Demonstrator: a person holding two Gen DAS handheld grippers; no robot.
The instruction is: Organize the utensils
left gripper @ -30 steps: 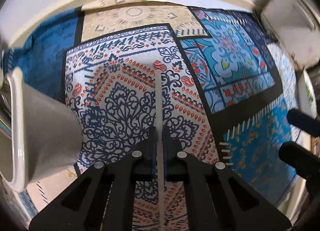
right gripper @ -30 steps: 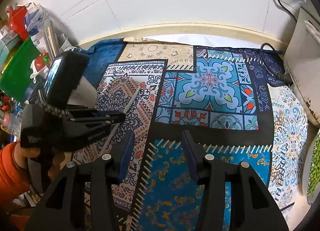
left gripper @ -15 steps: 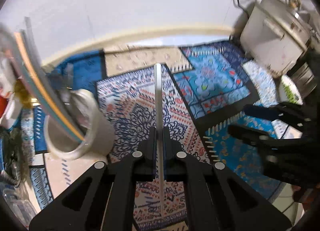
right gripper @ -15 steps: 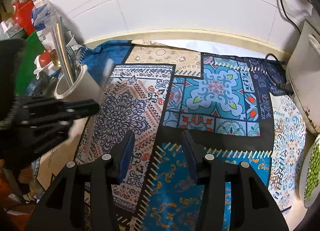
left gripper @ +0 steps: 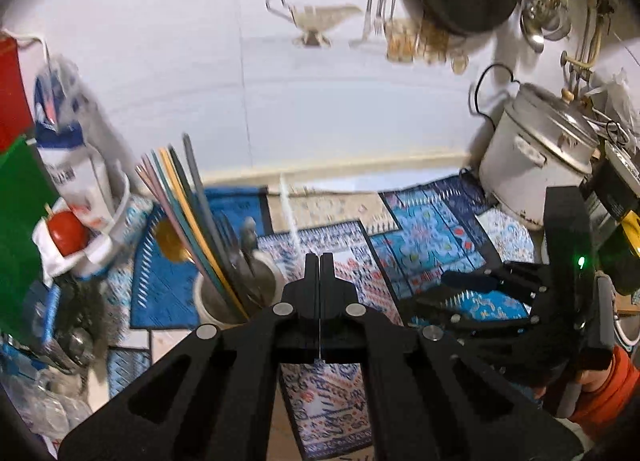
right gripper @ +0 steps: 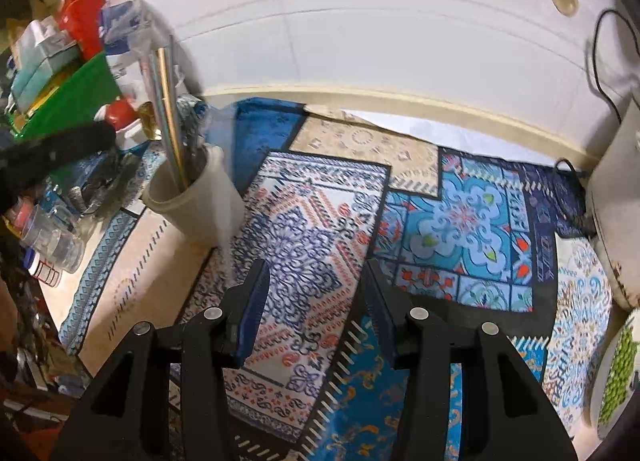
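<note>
A white tiled wall (left gripper: 320, 101) backs the counter, which a patterned cloth (right gripper: 320, 245) covers right up to the pale ledge. The cloth's middle lies bare between a white cooker (left gripper: 532, 165) at one end and a white cup (right gripper: 196, 201) of utensils at the other. The left gripper (left gripper: 320, 261) is clamped on 1 thin silver utensil (left gripper: 290, 217) raised beside the cup. The right gripper (right gripper: 316, 301) hangs partly open, holding nothing.

One utensil holder (left gripper: 224, 301); one rice cooker (left gripper: 532, 165); one patterned cloth (right gripper: 460, 221); two hand-held grippers.
</note>
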